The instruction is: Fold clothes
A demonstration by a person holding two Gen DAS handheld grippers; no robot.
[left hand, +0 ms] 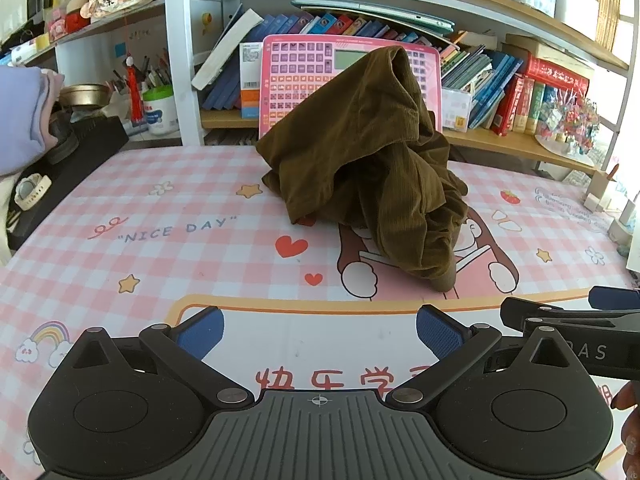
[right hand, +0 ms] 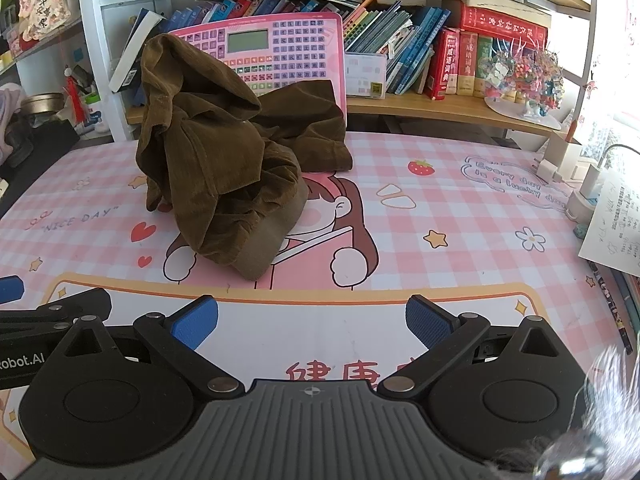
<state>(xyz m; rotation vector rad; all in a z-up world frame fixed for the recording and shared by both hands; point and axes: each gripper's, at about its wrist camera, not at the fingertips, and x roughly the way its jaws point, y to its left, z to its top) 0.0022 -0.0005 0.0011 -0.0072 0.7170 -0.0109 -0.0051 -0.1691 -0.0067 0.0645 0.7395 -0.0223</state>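
Toward the table's far edge, brown garment [left hand: 368, 160] sits heaped against the pink keyboard toy [left hand: 304, 76]. Left tongs [left hand: 318, 332] and right tongs [right hand: 312, 320] both spread, empty, near edge; right slightly nearer.

the brown garment [left hand: 368, 160] sat in a crumpled heap, so i could not tell its type, or which part was leg or sleeve. it covered the lower right of the pink keyboard toy [left hand: 304, 80] and part of the cartoon girl print [right hand: 340, 216]. my right gripper [left hand: 580, 320] was cut off at the left view's edge. handwriting on the paper note [right hand: 616, 228] was too small to read.
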